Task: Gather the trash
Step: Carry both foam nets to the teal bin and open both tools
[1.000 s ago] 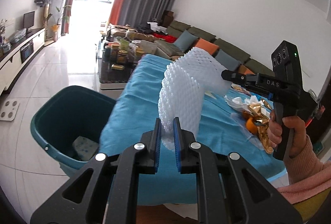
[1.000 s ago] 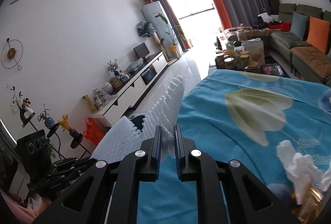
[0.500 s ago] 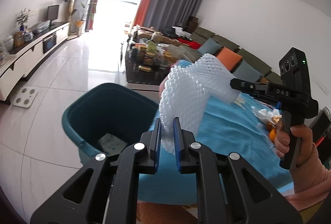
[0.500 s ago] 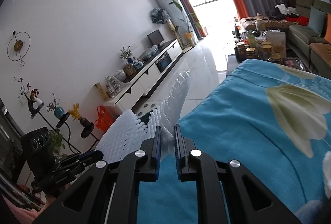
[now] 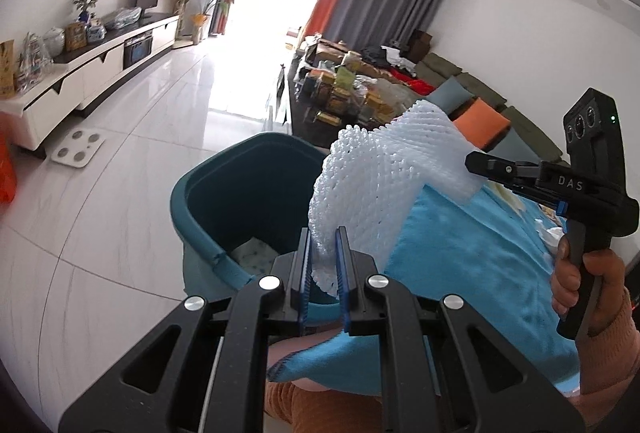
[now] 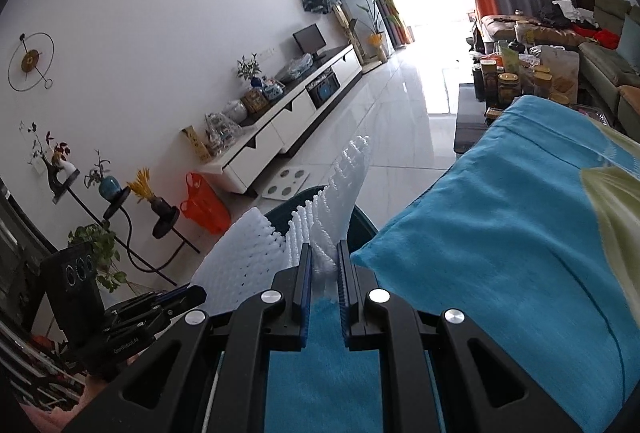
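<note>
White, knobbly foam netting (image 5: 380, 189) stretched in a soft arch between both tools, above the rim of a smooth teal plastic bin (image 5: 240, 201). One end pinched by left gripper (image 5: 323, 269), the other clamped in right gripper (image 6: 323, 273), beside fuzzy blue tablecloth (image 6: 500, 233).

White foam netting (image 5: 384, 173), glossy floor tiles (image 5: 132, 137)

teal bin (image 5: 208, 193) and white scale (image 5: 76, 150) on tiled floor (image 5: 132, 137)
</note>
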Available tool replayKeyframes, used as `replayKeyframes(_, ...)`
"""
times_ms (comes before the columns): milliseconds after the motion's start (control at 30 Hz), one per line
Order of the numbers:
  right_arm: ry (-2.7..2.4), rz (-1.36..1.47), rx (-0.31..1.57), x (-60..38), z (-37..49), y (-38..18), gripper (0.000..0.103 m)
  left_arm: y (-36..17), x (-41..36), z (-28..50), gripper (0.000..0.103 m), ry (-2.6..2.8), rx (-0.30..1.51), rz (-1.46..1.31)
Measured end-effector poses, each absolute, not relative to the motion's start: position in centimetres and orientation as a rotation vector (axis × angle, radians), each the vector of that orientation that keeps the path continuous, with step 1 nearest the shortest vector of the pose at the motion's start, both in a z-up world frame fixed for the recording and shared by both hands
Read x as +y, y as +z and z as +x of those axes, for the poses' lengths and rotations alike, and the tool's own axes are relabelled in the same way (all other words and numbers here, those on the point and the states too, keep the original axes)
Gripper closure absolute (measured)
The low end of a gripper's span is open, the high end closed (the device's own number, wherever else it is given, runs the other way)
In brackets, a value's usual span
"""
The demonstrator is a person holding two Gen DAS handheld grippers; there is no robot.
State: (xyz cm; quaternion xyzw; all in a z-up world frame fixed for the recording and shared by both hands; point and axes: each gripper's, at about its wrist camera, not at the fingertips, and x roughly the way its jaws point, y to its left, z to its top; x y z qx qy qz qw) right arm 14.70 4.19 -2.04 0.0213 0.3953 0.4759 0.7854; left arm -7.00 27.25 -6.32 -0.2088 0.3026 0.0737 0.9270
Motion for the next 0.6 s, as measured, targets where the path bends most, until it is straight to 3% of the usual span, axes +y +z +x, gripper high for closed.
replayKeyframes(600,1.021,-0.08,0.936,9.3,15.2,-3.9,0.092,-8.2,27.7,-5.5,0.091,0.247,0.688,-0.414)
